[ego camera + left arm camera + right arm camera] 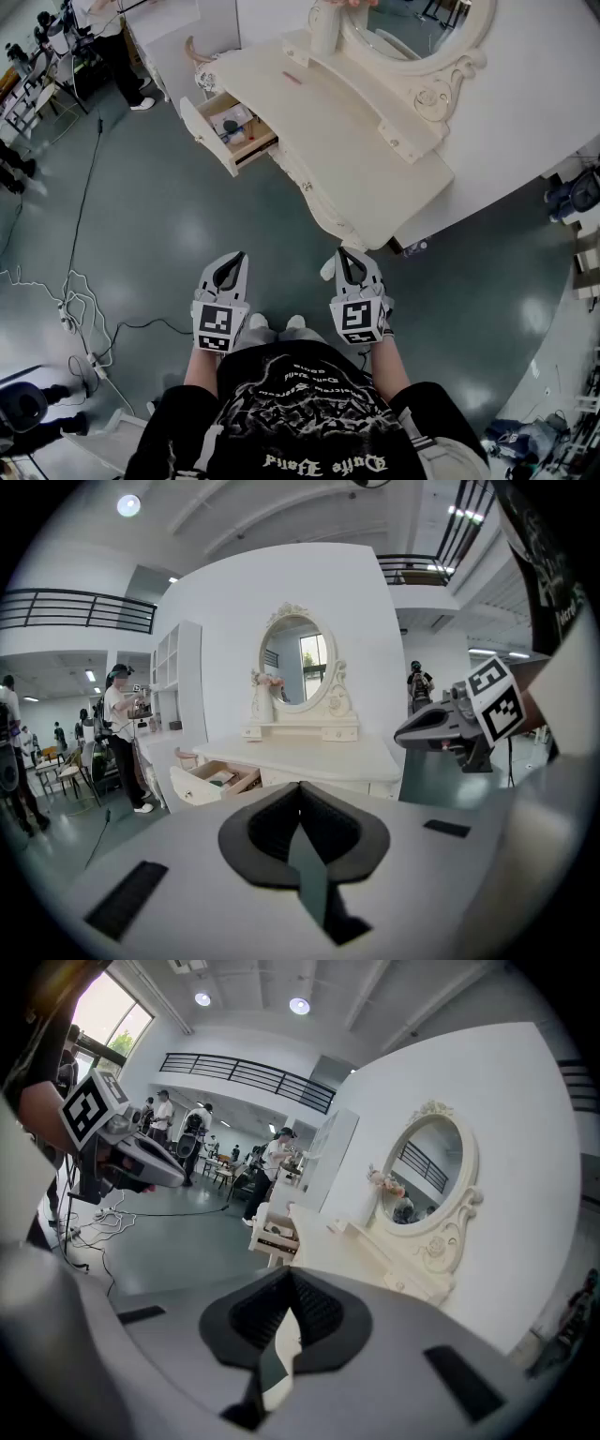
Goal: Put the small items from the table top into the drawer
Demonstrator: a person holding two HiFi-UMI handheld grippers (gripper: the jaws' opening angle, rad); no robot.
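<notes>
A cream dressing table (375, 150) with an oval mirror (412, 23) stands ahead of me. Its left drawer (228, 131) is pulled out and holds several small things. On the table top lies a small pink item (292, 79), and a pale vase (323, 28) stands by the mirror. My left gripper (234, 255) and right gripper (345, 251) are held side by side close to my body, over the floor and well short of the table. Both are shut and hold nothing. The left gripper view shows the open drawer (214, 782) and the right gripper (450, 726).
Cables and a power strip (80, 319) trail over the grey-green floor at my left. People (117, 47) and tripods stand at the far left. A white wall panel (544, 103) backs the table, with clutter (572, 197) at the right edge.
</notes>
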